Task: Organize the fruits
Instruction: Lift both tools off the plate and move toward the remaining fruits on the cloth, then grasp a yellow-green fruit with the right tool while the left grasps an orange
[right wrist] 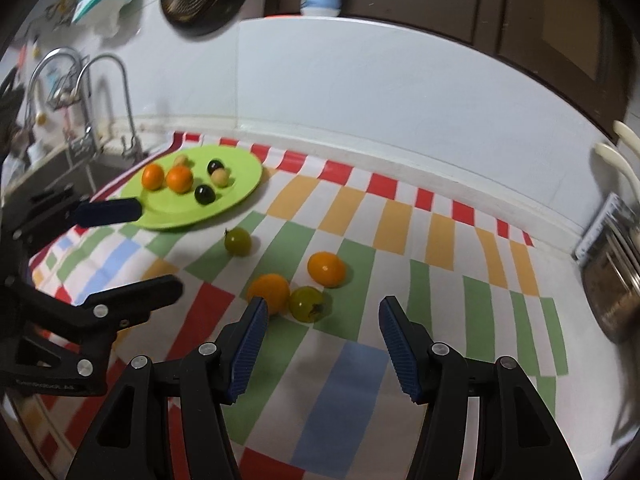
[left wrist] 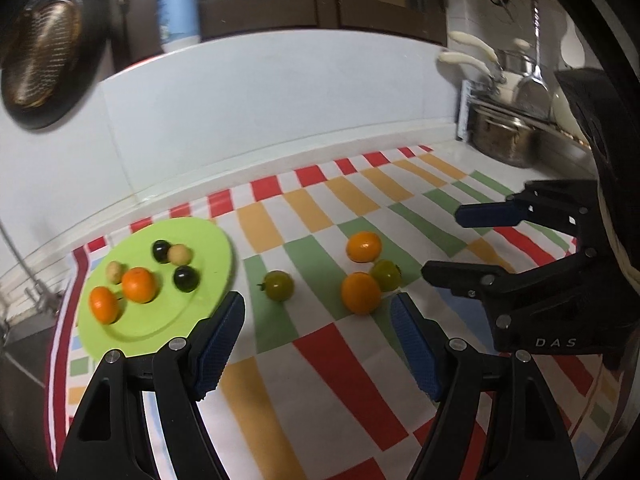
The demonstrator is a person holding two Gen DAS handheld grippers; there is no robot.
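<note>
A lime green plate (left wrist: 208, 248) (right wrist: 244, 172) lies on the checked cloth and holds two oranges, two dark grapes and two pale round fruits. Loose on the cloth are two oranges (left wrist: 363, 246) (left wrist: 360, 293), one green tomato (left wrist: 386, 275) beside them and another green tomato (left wrist: 279, 285) nearer the plate. In the right wrist view they show as oranges (right wrist: 326, 269) (right wrist: 269, 293) and tomatoes (right wrist: 307, 304) (right wrist: 238, 241). My left gripper (left wrist: 318, 340) is open and empty, above the cloth. My right gripper (right wrist: 320, 344) is open and empty, just short of the orange-tomato cluster.
A sink with taps (right wrist: 88, 92) lies left of the cloth. Pots and a dish rack (left wrist: 508, 120) stand at the right. A white backsplash wall (left wrist: 280, 100) runs behind, with a blue-white bottle (left wrist: 178, 8) on its ledge and a dark pan (left wrist: 48, 52) hanging.
</note>
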